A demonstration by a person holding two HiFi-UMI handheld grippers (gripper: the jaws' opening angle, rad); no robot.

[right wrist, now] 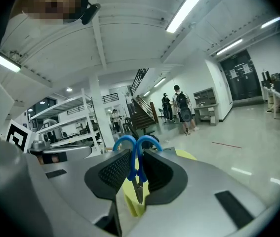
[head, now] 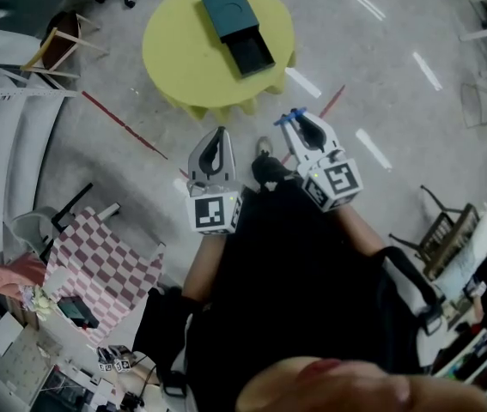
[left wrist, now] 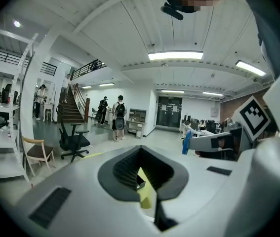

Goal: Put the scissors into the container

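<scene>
The scissors [right wrist: 133, 167] are clamped between the jaws of the right gripper [right wrist: 136, 154]. Their blue handle loops stick out past the jaw tips and the blades point back toward the gripper body. In the head view the scissors [head: 293, 117] are held in the air over the floor, just off the near edge of the round yellow bench [head: 183, 50]. They are not over the bench top.

The container [head: 236, 26], a dark box, lies on the bench, toward its far right part, well apart from the scissors. Its end nearer the person looks like an open tray.

The right gripper [head: 299, 123] points toward the bench. The left gripper [head: 220, 131] is beside it, also short of the near edge of the bench. Its own view shows the left gripper [left wrist: 140, 149] with its jaws brought together at the tips and nothing held between them.

Left of the bench stands a wooden chair [head: 54, 50]. Farther from the bench, on the person's left, lies a red-and-white checked cloth [head: 106, 264].
</scene>
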